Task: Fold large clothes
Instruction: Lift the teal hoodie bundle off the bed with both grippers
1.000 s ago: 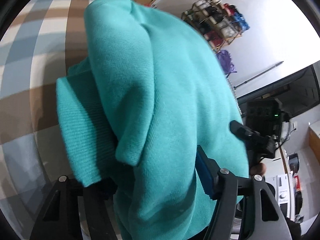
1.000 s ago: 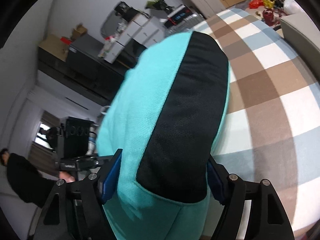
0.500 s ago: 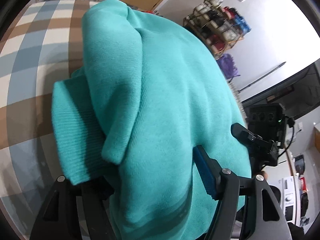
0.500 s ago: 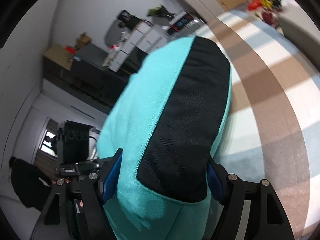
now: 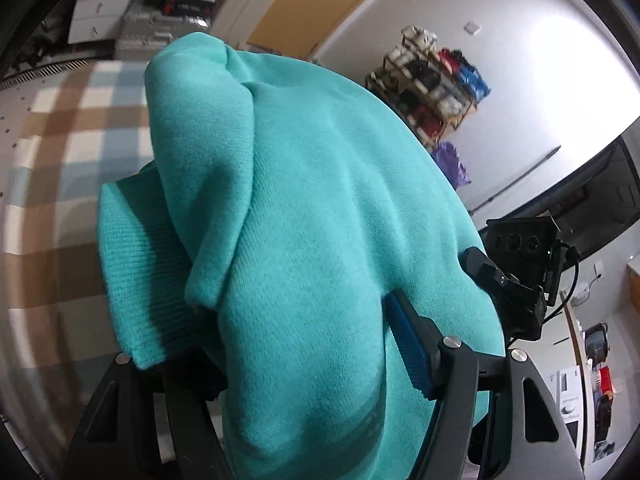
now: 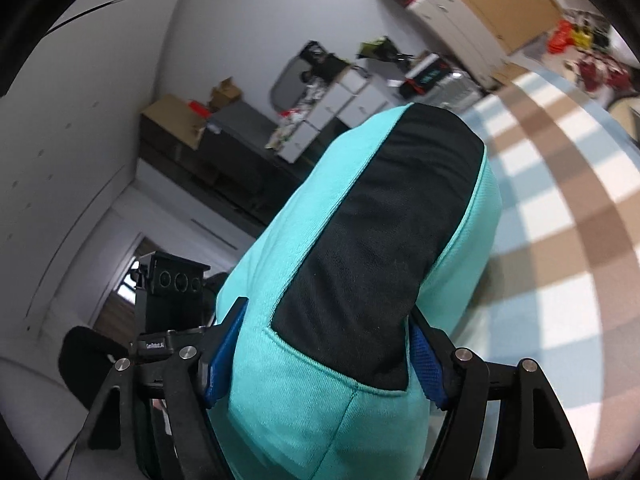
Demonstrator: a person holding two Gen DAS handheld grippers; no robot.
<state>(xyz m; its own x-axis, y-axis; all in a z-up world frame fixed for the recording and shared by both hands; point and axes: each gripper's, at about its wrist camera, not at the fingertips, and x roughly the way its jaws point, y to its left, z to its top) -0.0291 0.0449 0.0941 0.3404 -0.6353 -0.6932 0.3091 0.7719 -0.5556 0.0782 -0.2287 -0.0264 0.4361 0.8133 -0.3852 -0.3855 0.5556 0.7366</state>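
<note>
a checked cloth [image 5: 80, 120], a cluttered shelf rack [image 5: 436, 92], white drawer cabinets [image 6: 340, 104].

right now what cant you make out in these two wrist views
- Left wrist view: the teal sweater covers the left gripper, hiding its left pad and how much cloth sits between the fingers.
- Right wrist view: the sweater's black panel blocks the checked blanket beneath it.
- Both views: the garment's full shape is cut off at the bottom edge.

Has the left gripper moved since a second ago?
Yes. The left gripper, clamped on the teal sweater, has tipped upward: the shelf of bags sits lower in its view, and white cabinets now show beyond the checked cloth.
</note>
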